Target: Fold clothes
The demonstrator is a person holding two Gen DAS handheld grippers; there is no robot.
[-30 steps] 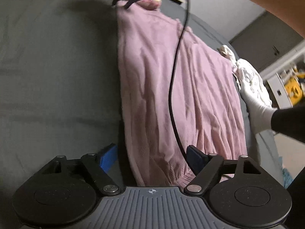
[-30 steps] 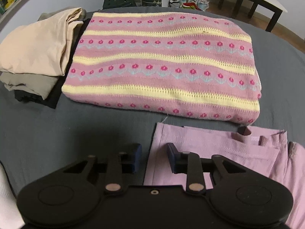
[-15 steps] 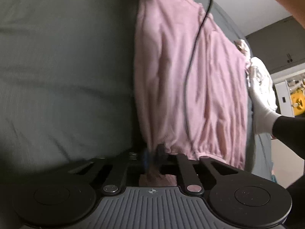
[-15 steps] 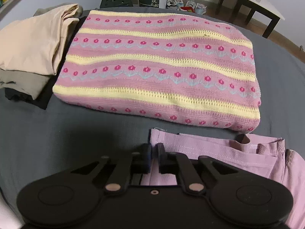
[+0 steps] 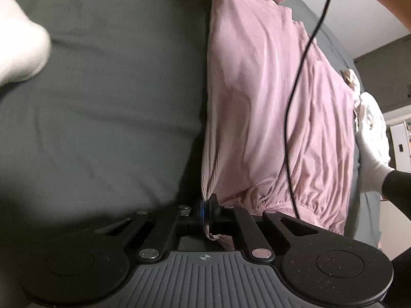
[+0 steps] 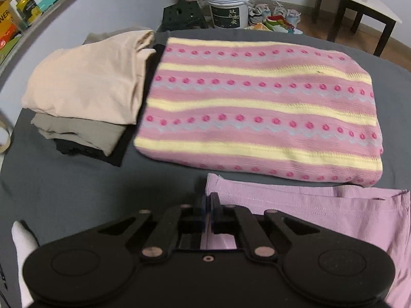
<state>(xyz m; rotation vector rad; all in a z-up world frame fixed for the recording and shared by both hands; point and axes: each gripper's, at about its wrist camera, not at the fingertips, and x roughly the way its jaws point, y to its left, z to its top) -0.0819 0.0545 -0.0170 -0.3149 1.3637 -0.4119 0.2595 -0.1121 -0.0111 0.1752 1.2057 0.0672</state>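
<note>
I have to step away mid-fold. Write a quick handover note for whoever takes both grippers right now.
Left gripper: shut on the hem corner of the lilac top.
Right gripper: shut on the top's other end, beside the striped sweater.
Top lies stretched along the grey cover.
Done: sweater and beige stack folded.
Left: fold the top, set it with the others.

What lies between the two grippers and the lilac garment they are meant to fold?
Nothing. The left gripper is shut on a hem corner of the lilac garment, and the right gripper is shut on its opposite corner. A black cable hangs across the cloth but blocks neither grip.
</note>
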